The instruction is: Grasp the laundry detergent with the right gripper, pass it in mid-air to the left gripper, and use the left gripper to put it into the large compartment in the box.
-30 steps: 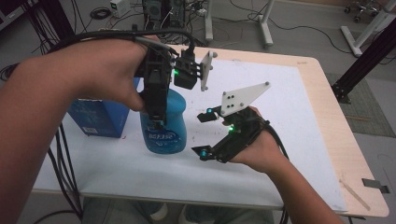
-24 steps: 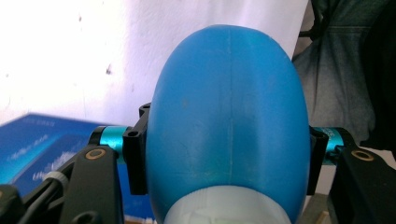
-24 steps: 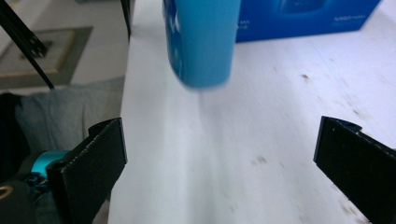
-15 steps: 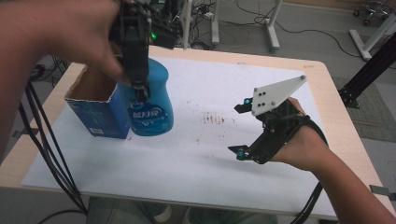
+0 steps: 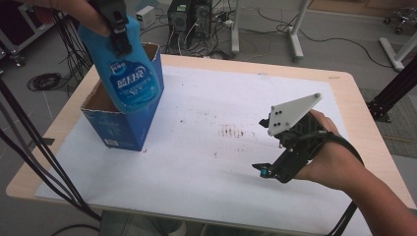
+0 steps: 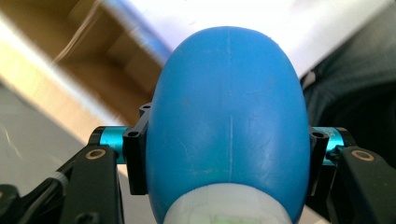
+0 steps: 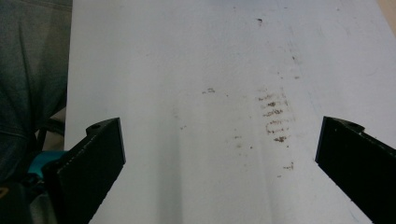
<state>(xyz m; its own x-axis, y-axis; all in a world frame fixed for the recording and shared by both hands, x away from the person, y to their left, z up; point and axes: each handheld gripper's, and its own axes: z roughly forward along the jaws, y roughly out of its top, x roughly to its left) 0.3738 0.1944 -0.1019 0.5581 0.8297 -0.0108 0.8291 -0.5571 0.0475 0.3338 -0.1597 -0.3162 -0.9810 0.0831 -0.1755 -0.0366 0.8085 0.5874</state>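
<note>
The left gripper [image 5: 116, 30] clenches the blue bottle [image 5: 129, 76], hanging tilted just above the open box [image 5: 120, 125] at far left; right gripper [image 5: 275, 147] stands released, empty.

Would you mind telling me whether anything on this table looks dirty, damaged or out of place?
Yes: the white sheet on the table carries a patch of brownish smudges near its middle, like rows of short streaks. The blue box and blue bottle look undamaged.
</note>
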